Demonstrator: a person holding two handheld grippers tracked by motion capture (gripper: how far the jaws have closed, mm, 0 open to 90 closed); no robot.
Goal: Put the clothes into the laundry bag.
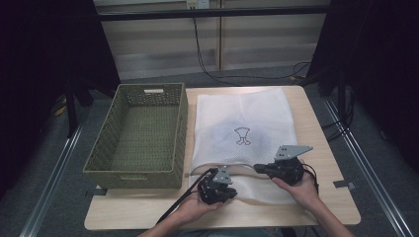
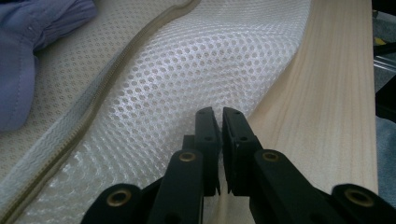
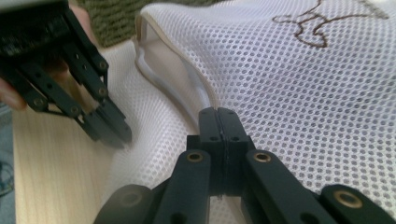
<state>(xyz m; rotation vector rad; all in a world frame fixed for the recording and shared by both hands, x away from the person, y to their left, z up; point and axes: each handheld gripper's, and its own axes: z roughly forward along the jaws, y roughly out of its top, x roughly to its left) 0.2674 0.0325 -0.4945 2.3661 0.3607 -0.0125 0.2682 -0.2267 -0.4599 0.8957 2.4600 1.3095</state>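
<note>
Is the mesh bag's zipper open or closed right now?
Open: the mesh bag gapes along its zipper, showing the inside.

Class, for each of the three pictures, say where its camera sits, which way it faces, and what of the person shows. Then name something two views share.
High view: above the person's side, facing forward and down on the table; both forearms, left claw, right claw.
Left gripper view: on the left claw, along shut jaws over the mesh bag.
Right gripper view: on the right claw, jaws shut at the bag's zipper edge; the left claw shows farther off.
Shared: the mesh bag.
</note>
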